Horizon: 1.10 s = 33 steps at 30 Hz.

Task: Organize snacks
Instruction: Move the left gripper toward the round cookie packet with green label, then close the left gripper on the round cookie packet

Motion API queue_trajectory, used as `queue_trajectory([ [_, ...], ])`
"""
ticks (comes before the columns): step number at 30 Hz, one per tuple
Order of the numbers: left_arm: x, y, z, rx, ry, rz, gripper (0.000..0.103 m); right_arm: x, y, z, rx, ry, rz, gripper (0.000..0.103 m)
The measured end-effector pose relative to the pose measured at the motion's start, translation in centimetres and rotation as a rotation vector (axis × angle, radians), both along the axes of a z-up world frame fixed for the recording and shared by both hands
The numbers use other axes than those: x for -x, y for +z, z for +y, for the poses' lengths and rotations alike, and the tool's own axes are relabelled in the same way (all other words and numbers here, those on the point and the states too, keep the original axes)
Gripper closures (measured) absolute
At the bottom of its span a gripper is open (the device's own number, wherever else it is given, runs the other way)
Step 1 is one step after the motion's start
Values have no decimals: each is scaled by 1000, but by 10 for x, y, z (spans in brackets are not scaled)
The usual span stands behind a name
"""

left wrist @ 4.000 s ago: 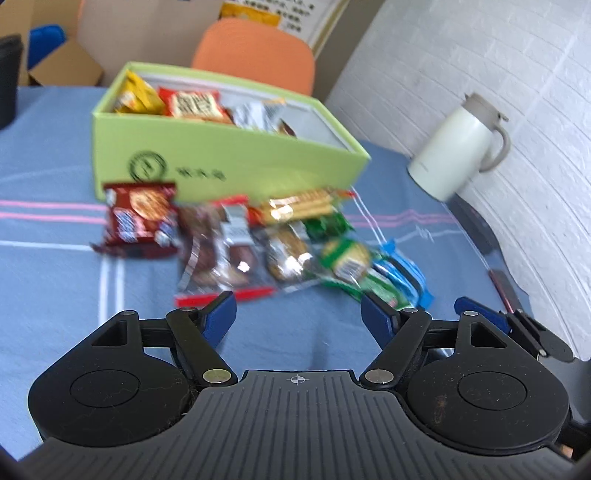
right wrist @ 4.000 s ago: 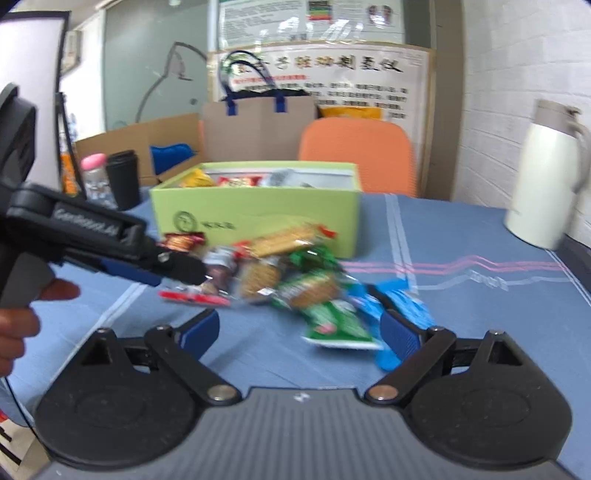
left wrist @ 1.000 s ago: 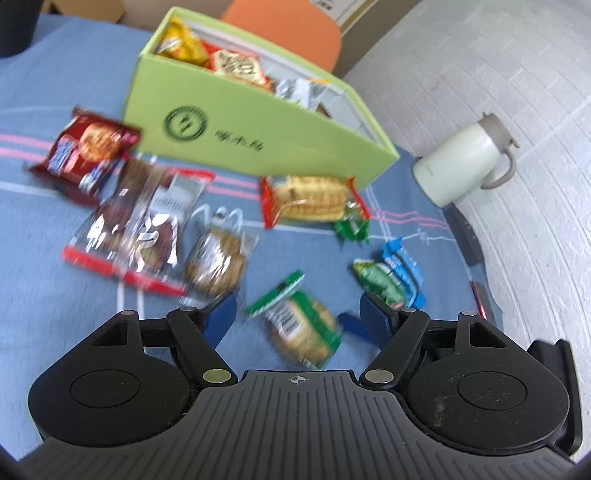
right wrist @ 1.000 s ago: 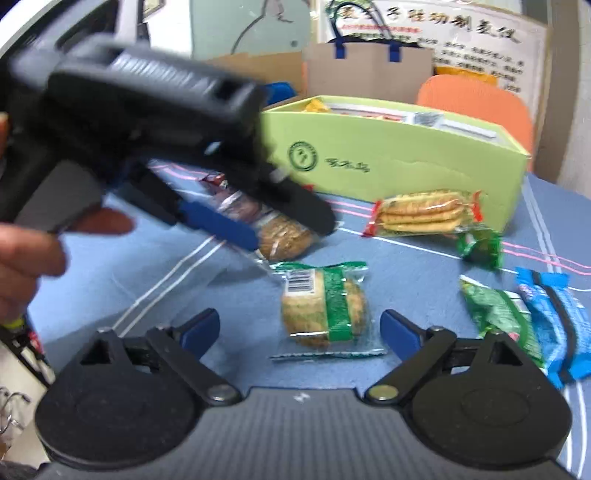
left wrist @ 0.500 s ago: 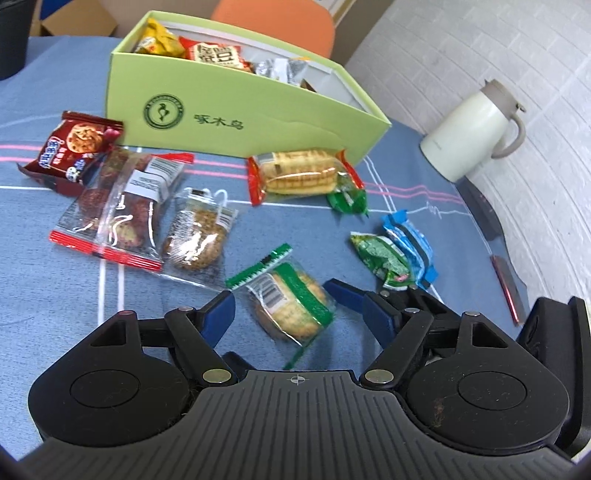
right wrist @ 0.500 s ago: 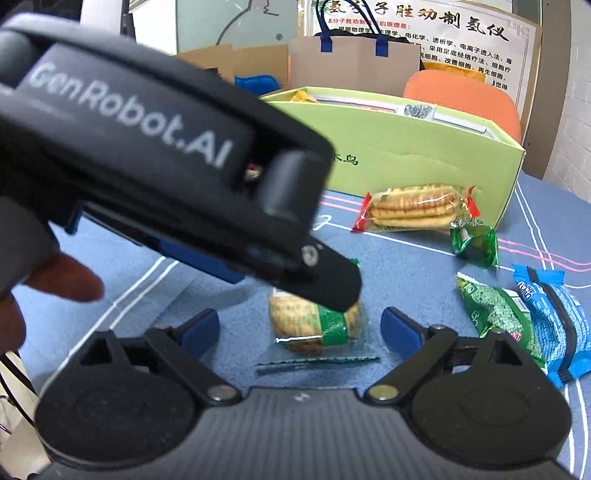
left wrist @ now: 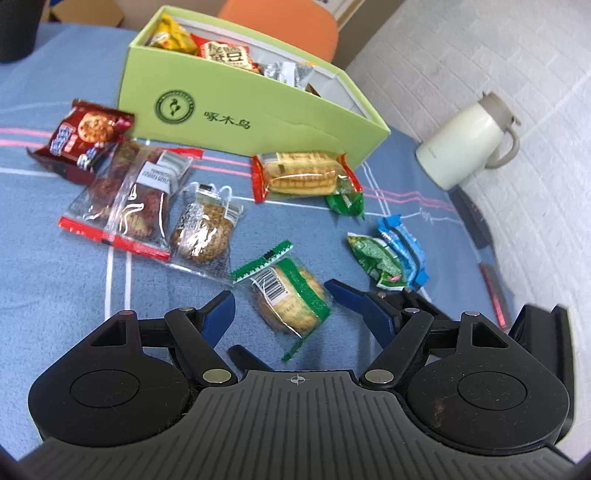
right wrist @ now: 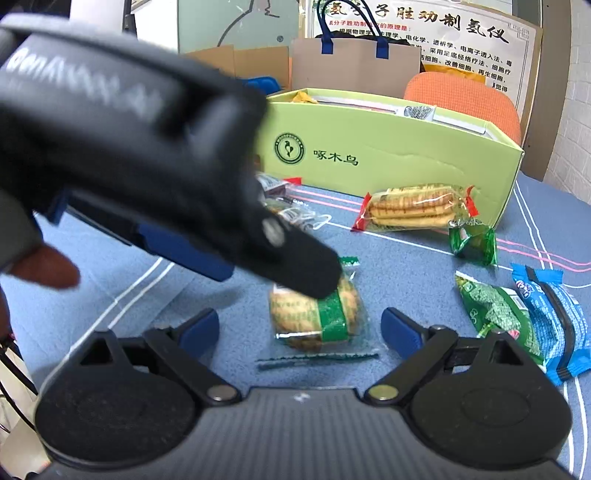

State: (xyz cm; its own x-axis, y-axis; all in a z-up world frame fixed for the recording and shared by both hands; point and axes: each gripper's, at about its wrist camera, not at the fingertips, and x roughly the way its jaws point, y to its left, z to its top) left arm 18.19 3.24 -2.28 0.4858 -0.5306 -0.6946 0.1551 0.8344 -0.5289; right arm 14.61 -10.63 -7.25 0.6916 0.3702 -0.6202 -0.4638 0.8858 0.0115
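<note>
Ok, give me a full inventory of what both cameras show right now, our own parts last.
box: 1, light green, far on table, snacks inside
table: 1, blue cloth with pink and white lines
red cookie pack: 1, by the box's left corner
clear red-edged pack: 1, right of it
clear cookie pack: 1, middle
green-band cookie pack: 1, nearest, between both grippers' fingers
cracker pack: 1, red ends, before box
small green packs: 2, right side
blue pack: 1, right
jug: 1, cream, far right
chair: 1, orange, behind box
paper bag: 1, brown, behind box
left gripper: open
right gripper: open
hand: left edge
</note>
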Motion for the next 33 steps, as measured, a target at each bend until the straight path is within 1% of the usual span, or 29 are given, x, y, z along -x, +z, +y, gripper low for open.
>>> queue_trajectory([
  [2,-1,-2,2,20,2,19,47,4,3,-5,-22,-7,1,10],
  [3,-1,-2,2,27,0,24,48,6,6,-7,-31,-6,-11,10],
  [6,-4,-4,-2,38,-4,42,51,7,12,-13,-18,-16,-52,10],
  [8,-6,-5,-7,37,-3,51,53,4,14,-14,-15,-9,-49,12],
  [11,-8,-7,-12,17,4,59,53,-1,12,-12,3,13,-46,17],
  [13,-7,-8,-12,-4,20,60,53,-1,11,-12,13,19,-49,17],
  [16,-10,-11,-10,-2,32,71,53,-3,12,-11,2,29,-45,17],
  [18,-13,-12,-14,-5,24,78,53,-5,14,-10,3,28,-44,18],
  [19,-15,-13,-17,-9,19,81,53,-6,14,-9,3,28,-41,20],
  [20,-16,-15,-20,-13,12,86,52,-8,12,-10,3,29,-37,24],
  [21,-14,-16,-22,-21,12,73,52,-9,11,-11,-2,27,-32,26],
  [22,-13,-16,-23,-32,9,64,53,-9,10,-12,-6,28,-18,32],
  [23,-12,-16,-24,-38,6,57,56,-9,7,-12,-5,34,-1,43],
  [24,-11,-16,-24,-48,8,52,60,-5,6,-11,-1,33,-19,44],
  [26,-9,-16,-25,-90,13,39,90,0,7,-10,-9,23,-20,46],
  [27,-7,-17,-24,-96,15,33,91,3,9,-10,-12,15,-19,47],
  [29,-4,-15,-23,-82,24,37,96,10,12,-10,-14,7,-29,47],
  [33,0,5,-26,-34,14,-3,97,21,32,-18,-28,-33,-93,47],
])
